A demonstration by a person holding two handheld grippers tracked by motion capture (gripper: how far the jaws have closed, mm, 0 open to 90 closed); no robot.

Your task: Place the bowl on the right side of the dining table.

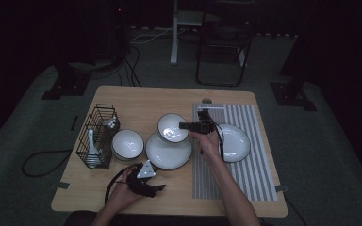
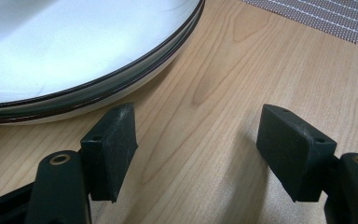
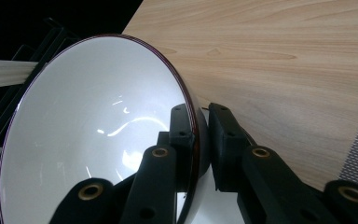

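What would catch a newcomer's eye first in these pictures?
The right tool, clamped on the rim of a white dark-rimmed ceramic bowl, holding it tilted above the large white plate at mid-table. At the left edge stands a black wire rack; the left tool rests open on the wooden table.

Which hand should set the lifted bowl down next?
Right. The right gripper already clamps the bowl's rim, tilted over the large plate. The left gripper rests open beside that plate, holding nothing.

Black grippers (image 1: 199,126), brass-ringed screw holes, seemingly bare forearms
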